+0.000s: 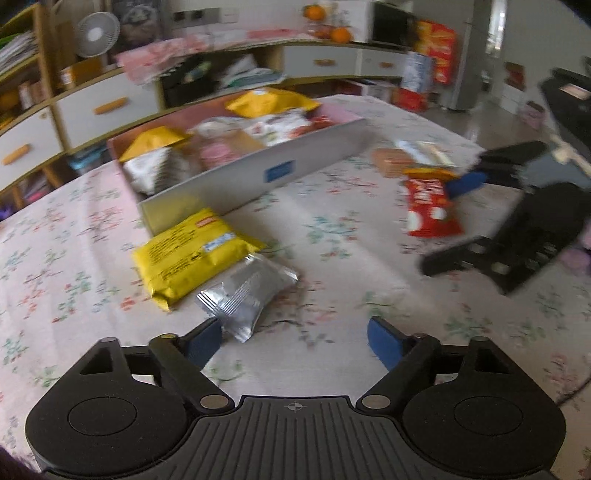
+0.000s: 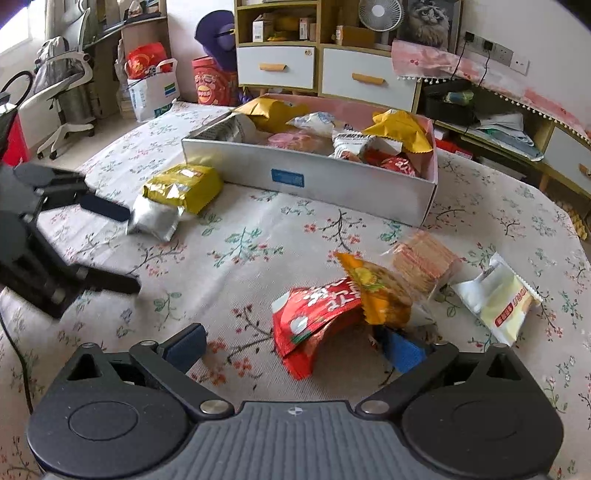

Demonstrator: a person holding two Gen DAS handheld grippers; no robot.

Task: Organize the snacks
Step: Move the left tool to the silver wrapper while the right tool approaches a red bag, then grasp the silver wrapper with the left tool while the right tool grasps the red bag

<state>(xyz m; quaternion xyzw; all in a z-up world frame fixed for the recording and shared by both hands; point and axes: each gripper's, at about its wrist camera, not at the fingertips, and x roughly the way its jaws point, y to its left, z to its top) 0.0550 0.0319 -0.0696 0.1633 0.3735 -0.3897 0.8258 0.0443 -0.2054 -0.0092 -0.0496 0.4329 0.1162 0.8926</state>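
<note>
Home living room: floral tablecloth, drawer cabinets, desk fan, office chair.

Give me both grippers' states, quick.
Left gripper: open, holding nothing; silver packet lies just ahead.
Right gripper: open around the red snack bag, not clamped.

Print on the snack packets is unreadable.

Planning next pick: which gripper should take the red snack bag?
Right. The right gripper is open with the red snack bag already between its fingers; the left gripper sits by the silver packet.
</note>
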